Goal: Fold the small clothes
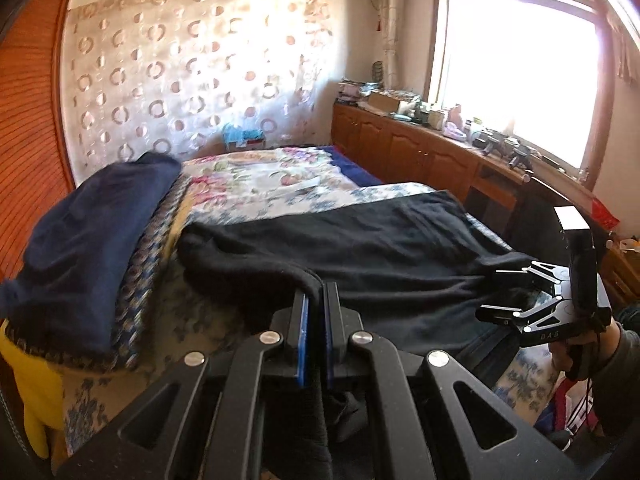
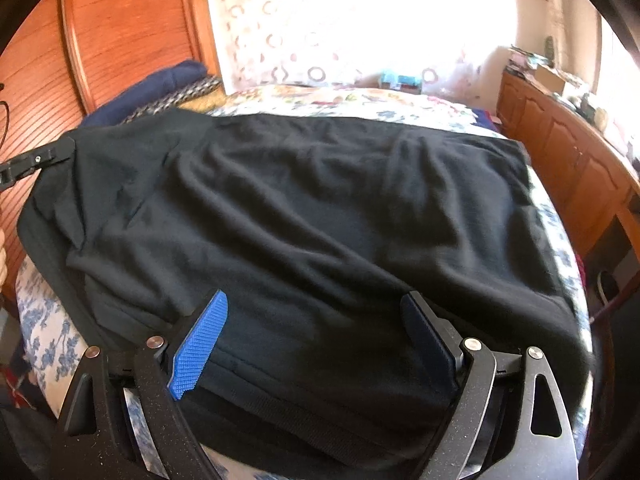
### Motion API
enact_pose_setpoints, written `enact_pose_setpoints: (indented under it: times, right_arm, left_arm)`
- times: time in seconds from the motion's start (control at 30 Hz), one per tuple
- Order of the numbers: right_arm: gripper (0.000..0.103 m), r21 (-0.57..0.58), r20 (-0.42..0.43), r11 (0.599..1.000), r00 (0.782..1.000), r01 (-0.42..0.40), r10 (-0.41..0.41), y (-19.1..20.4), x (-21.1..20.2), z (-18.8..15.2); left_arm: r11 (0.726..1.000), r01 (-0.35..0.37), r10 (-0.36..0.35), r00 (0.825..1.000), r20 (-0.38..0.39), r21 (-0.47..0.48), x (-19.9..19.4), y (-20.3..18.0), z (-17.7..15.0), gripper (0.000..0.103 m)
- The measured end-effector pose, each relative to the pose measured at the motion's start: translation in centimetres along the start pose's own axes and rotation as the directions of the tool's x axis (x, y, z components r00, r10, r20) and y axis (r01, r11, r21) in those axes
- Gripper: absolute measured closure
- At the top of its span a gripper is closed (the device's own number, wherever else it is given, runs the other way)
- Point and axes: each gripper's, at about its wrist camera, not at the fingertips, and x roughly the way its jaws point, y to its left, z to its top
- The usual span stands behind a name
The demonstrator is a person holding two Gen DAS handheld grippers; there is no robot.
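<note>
A black garment [image 1: 380, 248] lies spread on the floral bed; it also fills the right wrist view [image 2: 312, 208]. My left gripper [image 1: 316, 296] is shut on the garment's near edge, with cloth pinched between its blue pads and hanging below. My right gripper [image 2: 316, 316] is open, its blue pads [image 2: 200, 340] on either side of the garment's hem, low over the cloth. The right gripper also shows in the left wrist view [image 1: 500, 292], at the garment's right edge. The left gripper's tip [image 2: 36, 160] shows at the garment's far left corner.
A stack of folded clothes with a navy piece on top [image 1: 92, 240] sits at the left of the bed [image 1: 272, 180]. Wooden cabinets [image 1: 420, 152] with clutter run under the window on the right. A wooden wardrobe [image 2: 120, 32] stands at the left.
</note>
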Motion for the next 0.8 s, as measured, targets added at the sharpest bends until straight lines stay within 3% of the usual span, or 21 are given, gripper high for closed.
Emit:
enact_pose_setpoints:
  times: [0.27, 0.8]
  right_arm:
    - [0.013, 0.066, 0.076, 0.997, 0.997, 0.027, -0.032, -4.1, -4.5, -1.1]
    - [0.014, 0.187, 0.141, 0.981, 0.987, 0.050, -0.077, -10.7, -9.6, -4.7]
  left_arm:
    - [0.990, 0.112, -0.112, 0.994, -0.002, 0.081, 2.8, -6.1, 4.1, 0.101]
    - [0.927, 0.287, -0.278, 0.958, -0.072, 0.241, 6.2, -19.0, 10.0, 0.100]
